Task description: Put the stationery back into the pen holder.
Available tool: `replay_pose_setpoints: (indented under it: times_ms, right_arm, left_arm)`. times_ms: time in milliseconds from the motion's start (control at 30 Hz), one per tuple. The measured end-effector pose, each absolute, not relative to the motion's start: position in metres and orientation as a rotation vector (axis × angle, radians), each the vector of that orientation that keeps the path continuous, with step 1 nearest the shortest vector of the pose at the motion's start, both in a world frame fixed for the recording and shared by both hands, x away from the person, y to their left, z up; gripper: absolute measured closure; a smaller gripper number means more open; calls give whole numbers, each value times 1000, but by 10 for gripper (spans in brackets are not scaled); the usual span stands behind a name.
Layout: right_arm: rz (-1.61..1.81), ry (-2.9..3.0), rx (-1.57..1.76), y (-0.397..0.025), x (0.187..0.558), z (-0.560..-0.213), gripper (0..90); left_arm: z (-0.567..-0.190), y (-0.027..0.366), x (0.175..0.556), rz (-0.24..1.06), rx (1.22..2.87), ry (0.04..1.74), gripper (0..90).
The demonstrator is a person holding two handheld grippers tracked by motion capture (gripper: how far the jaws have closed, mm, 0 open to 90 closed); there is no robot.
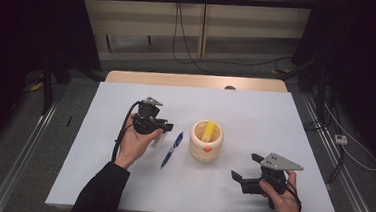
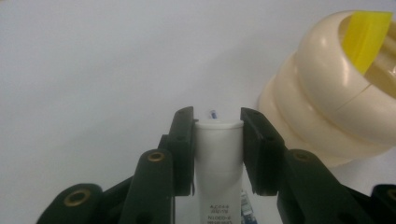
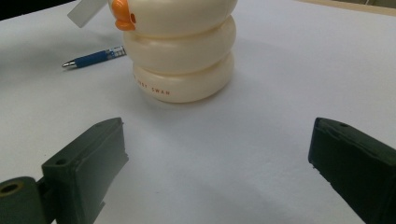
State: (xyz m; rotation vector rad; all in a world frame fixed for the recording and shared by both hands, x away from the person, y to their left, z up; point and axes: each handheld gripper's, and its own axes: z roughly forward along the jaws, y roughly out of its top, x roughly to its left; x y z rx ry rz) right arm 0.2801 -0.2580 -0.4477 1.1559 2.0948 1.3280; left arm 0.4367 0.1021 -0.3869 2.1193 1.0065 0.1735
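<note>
Left tool (image 2: 216,122) clenched on a white tube (image 2: 218,158), jaws pressed against both sides of its upper end; small print legible low on the tube. In the high view, left tool (image 1: 160,128) held above the white bench (image 1: 256,111), left of centre, with the tube (image 1: 158,140) hanging below it. Cream ringed holder (image 1: 206,140) at bench centre, just right of the tube, with a yellow piece (image 1: 208,130) standing inside it and an orange beak (image 3: 122,14) on its near side. Blue pen (image 1: 172,149) flat on the bench between tube and holder, apart from both. Right tool (image 1: 245,169) released, jaws spread wide and empty, low over the near right part of the bench, pointed toward the holder (image 3: 182,49) and well apart from it.
</note>
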Motion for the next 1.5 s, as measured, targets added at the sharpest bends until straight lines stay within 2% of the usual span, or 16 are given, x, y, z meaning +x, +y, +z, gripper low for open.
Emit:
replay_pose_setpoints:
  times_ms: [467,733,1500]
  right_arm:
    - [1329,2103,1152,-257,280,-448,36]
    - [1330,2108,1144,-257,280,-448,36]
    - [1332,2109,1145,-256,280,-448,36]
  left_arm:
    - [-379,97,428,172,2053,861,672]
    - [-373,91,421,231,2039,781,672]
    - [-347,85,401,295,1933,662,672]
